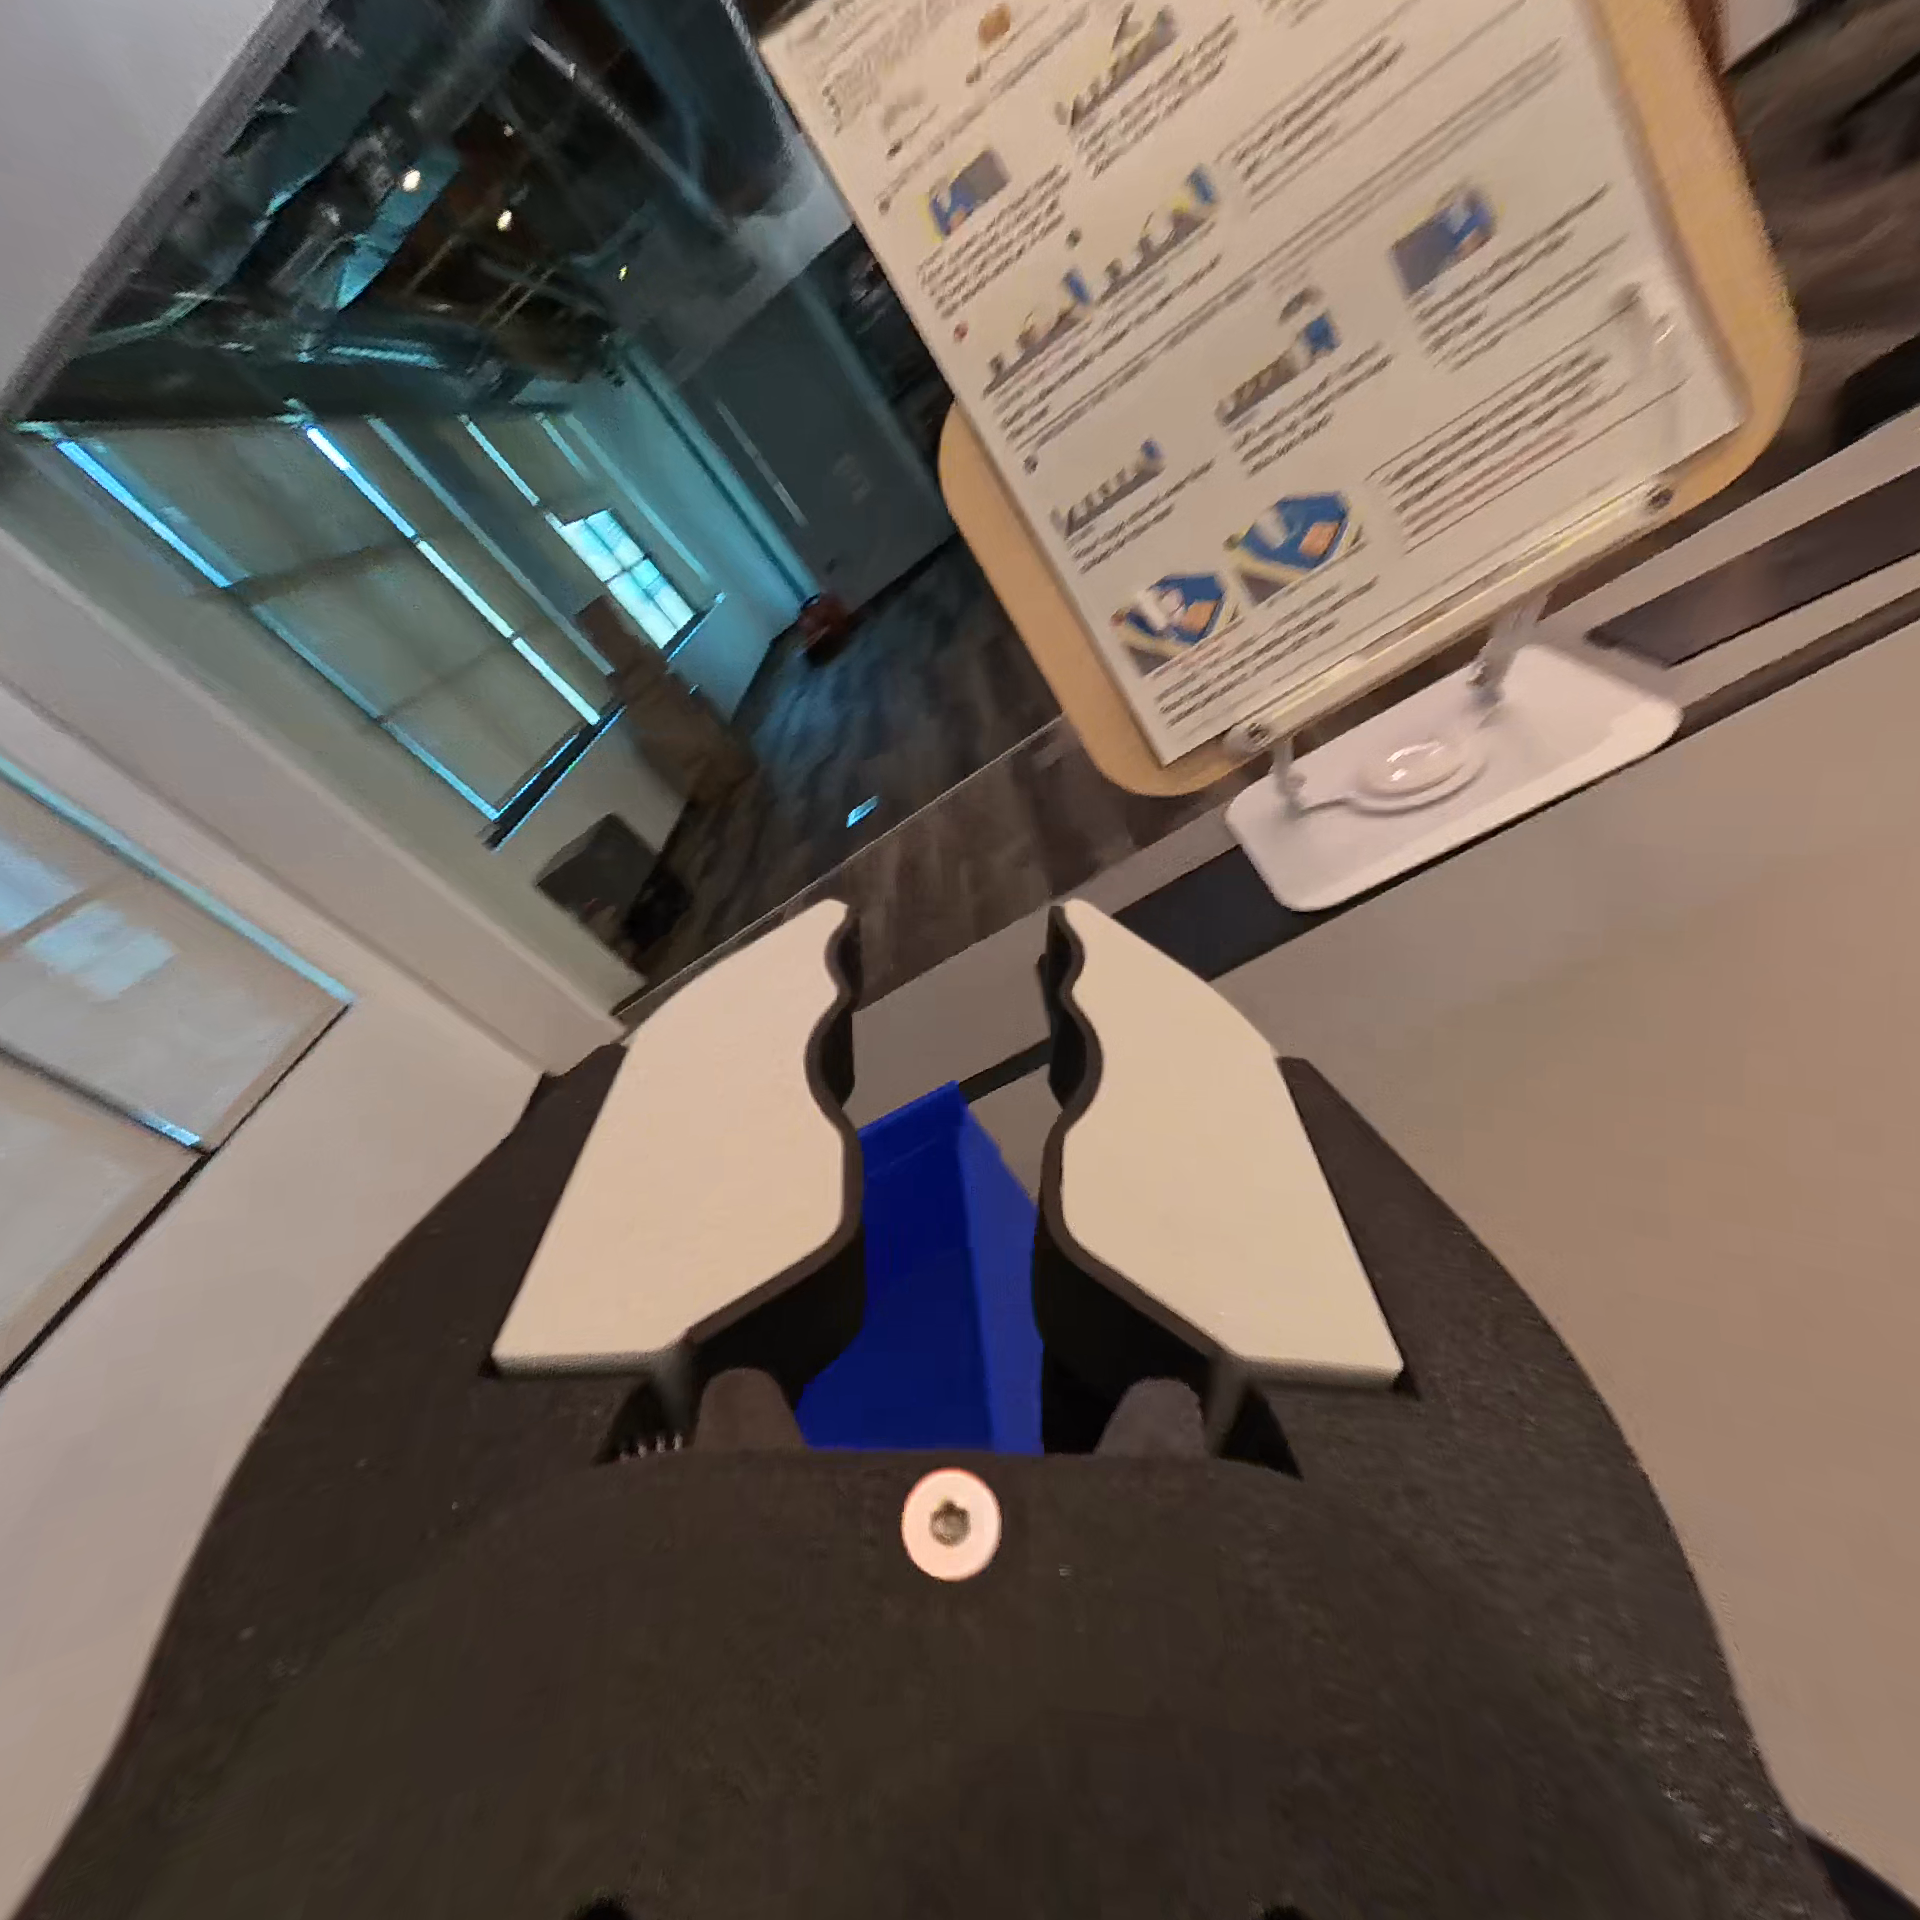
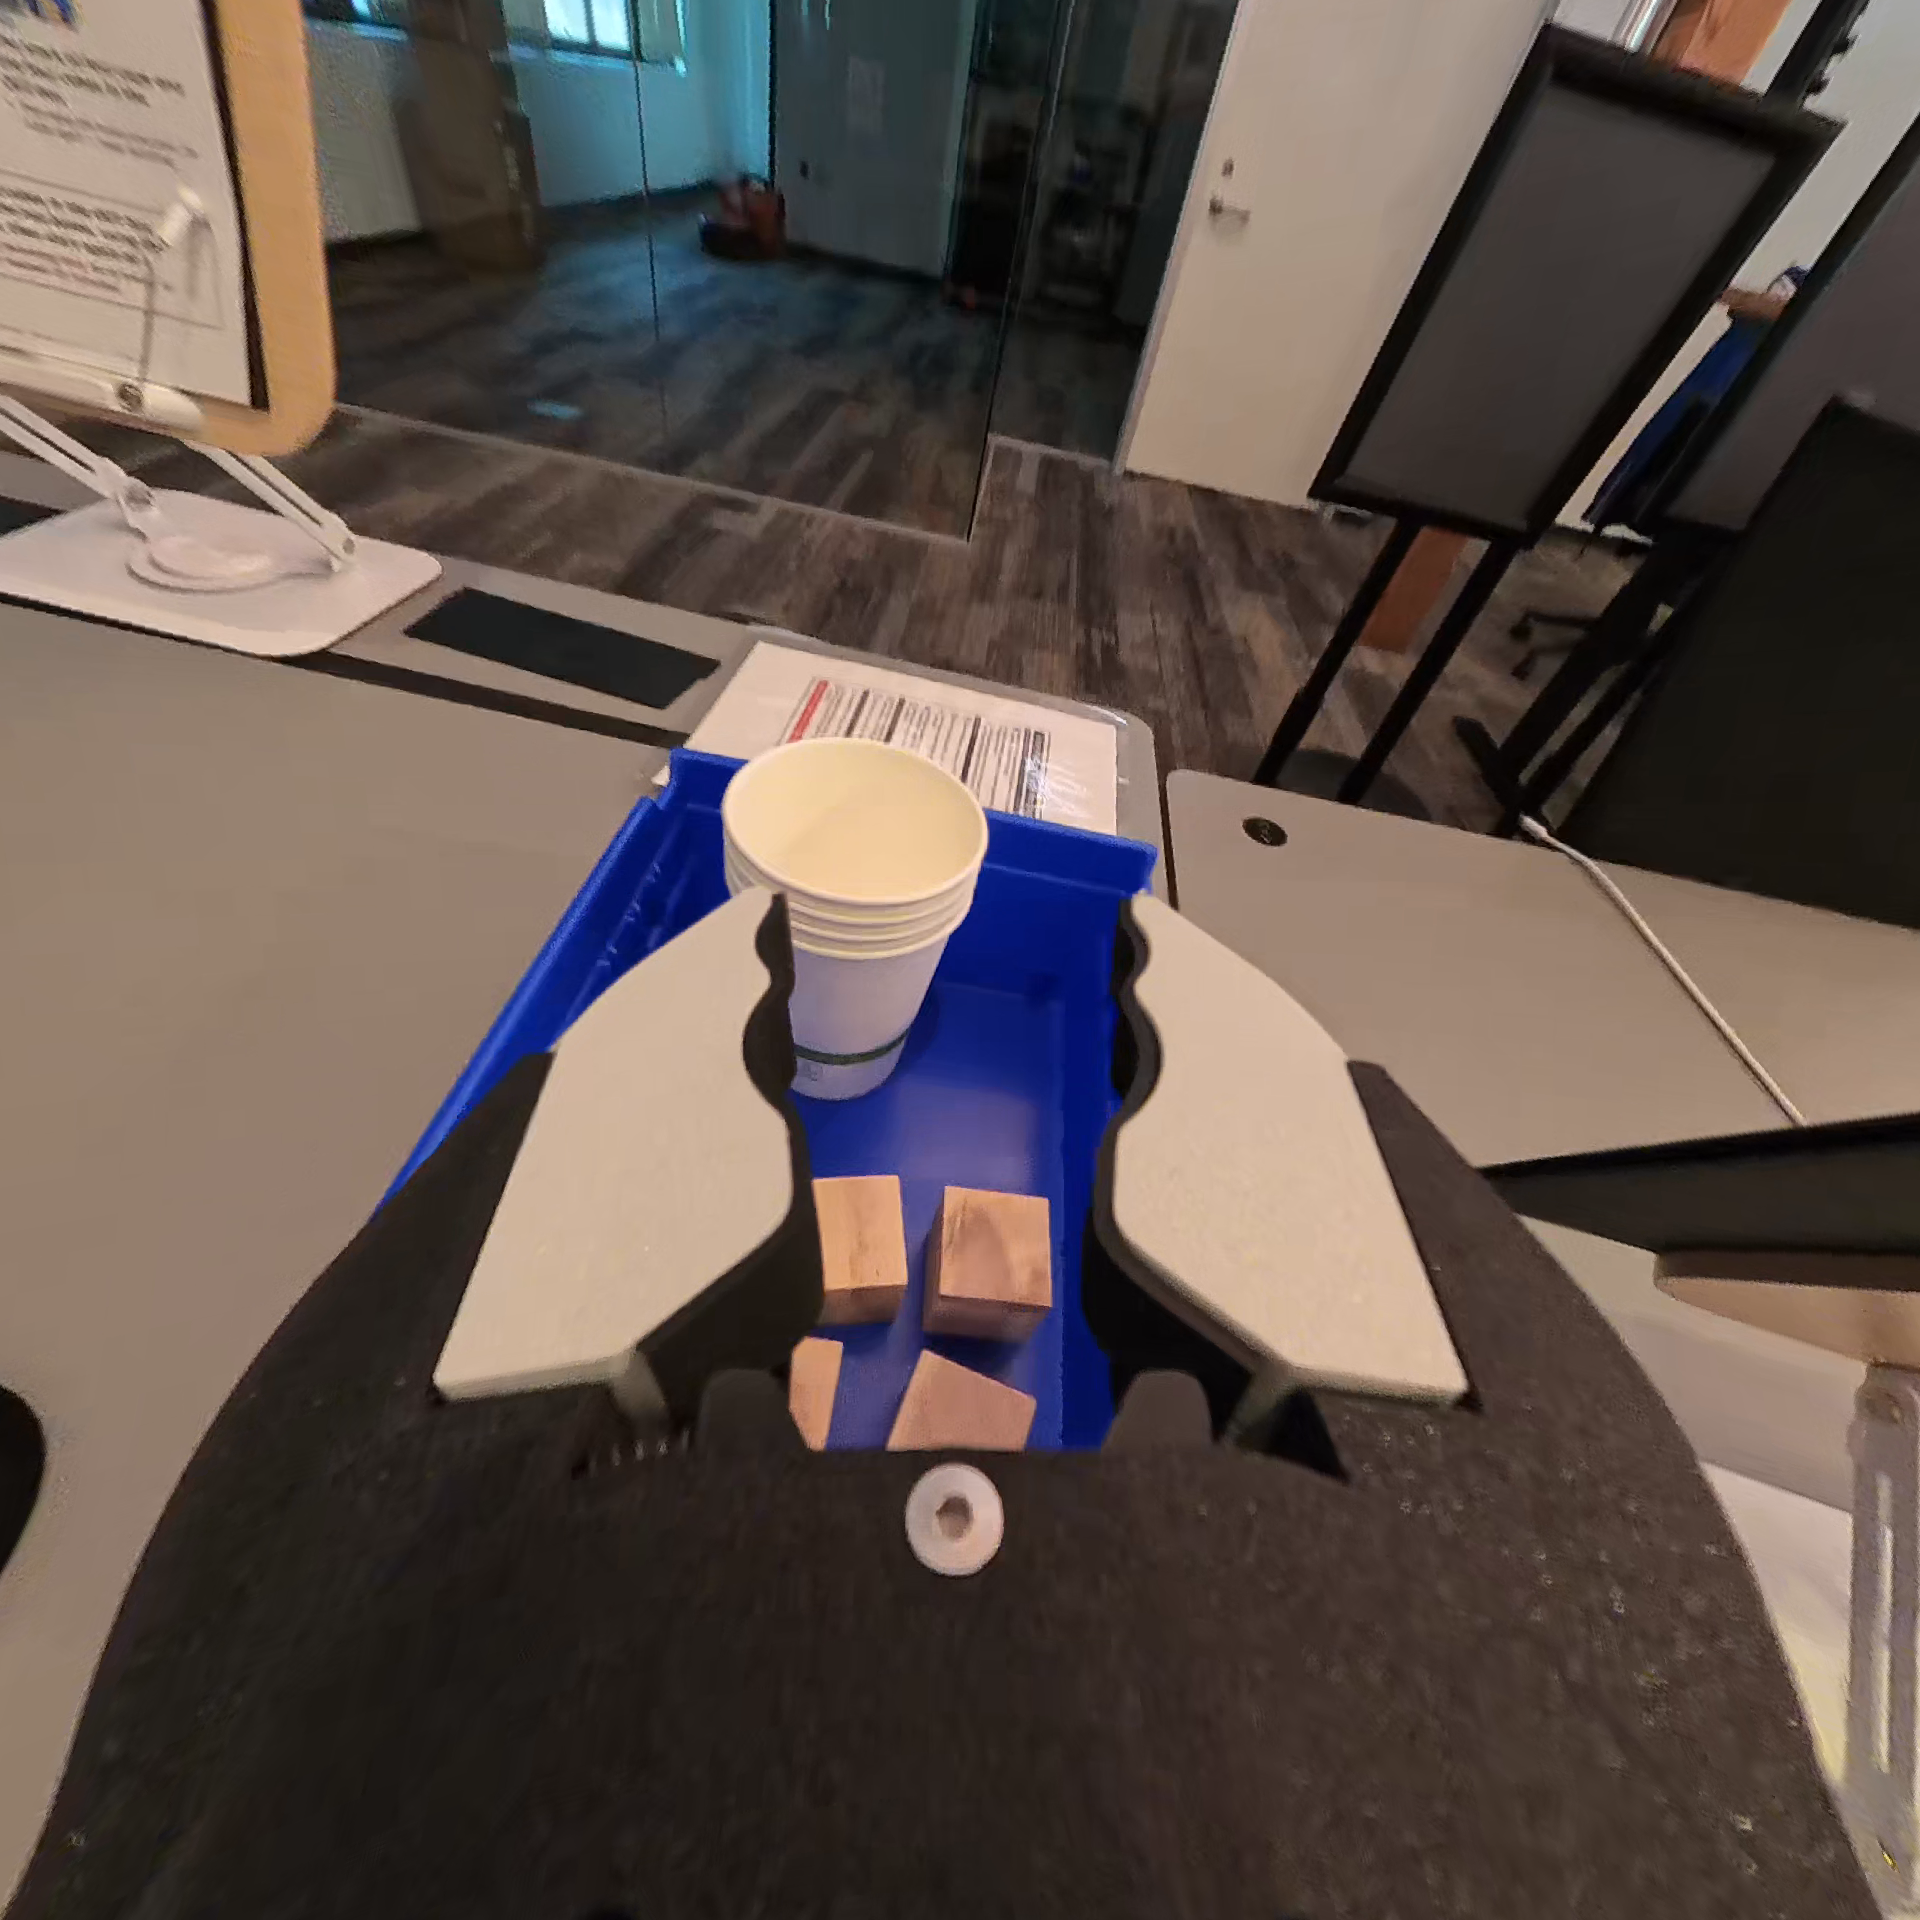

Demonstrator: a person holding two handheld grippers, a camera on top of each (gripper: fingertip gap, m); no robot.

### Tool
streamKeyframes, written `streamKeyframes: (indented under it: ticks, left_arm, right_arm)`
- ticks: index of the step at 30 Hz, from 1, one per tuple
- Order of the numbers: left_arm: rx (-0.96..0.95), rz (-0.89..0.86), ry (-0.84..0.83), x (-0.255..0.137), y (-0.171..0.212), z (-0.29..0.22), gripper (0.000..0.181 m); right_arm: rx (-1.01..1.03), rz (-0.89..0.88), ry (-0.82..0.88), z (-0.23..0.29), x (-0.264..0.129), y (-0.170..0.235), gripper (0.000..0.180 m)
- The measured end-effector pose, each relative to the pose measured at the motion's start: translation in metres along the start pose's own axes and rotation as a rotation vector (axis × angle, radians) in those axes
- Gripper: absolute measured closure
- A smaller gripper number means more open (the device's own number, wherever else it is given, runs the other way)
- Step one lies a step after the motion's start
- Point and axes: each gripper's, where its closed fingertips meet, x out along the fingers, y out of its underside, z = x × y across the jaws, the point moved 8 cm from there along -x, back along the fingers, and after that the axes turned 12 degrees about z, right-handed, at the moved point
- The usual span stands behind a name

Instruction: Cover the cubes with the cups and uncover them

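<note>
A stack of white paper cups [image 2: 854,831] stands upright at the far end of a blue bin [image 2: 1049,862] on a grey table. Several wooden cubes lie on the bin floor nearer me, among them two side by side [image 2: 860,1247] [image 2: 987,1257] and two partly hidden by the gripper body [image 2: 961,1403]. My right gripper [image 2: 951,914] is open and empty, hovering over the bin with the cubes between its fingers. My left gripper [image 1: 951,935] is tilted, open and empty; a corner of the blue bin [image 1: 935,1268] shows between its fingers.
A wooden board holding a printed sheet stands on a white base [image 1: 1455,769] at the back left of the table [image 2: 208,561]. A printed sheet [image 2: 914,717] lies behind the bin. A black framed board on an easel [image 2: 1558,291] and a white cable [image 2: 1683,987] are on the right.
</note>
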Motion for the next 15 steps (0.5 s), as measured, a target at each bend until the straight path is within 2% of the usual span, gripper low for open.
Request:
streamKeyframes:
  ticks: [5, 9, 12, 15]
  left_arm:
    - [0.023, 0.119, 0.008, 0.0, 0.018, 0.001, 0.137]
    - [0.075, 0.278, -0.008, 0.002, 0.038, 0.006, 0.124]
    - [0.106, 0.315, -0.053, -0.003, 0.046, 0.013, 0.122]
    - [0.125, 0.349, -0.072, -0.007, 0.051, 0.016, 0.121]
  right_arm:
    - [0.039, 0.059, 0.065, -0.014, 0.001, 0.001, 0.119]
    - [-0.016, 0.258, 0.151, -0.028, 0.004, 0.008, 0.112]
    - [-0.082, 0.402, 0.25, -0.041, 0.004, 0.013, 0.108]
    - [-0.085, 0.499, 0.242, -0.049, 0.006, 0.018, 0.108]
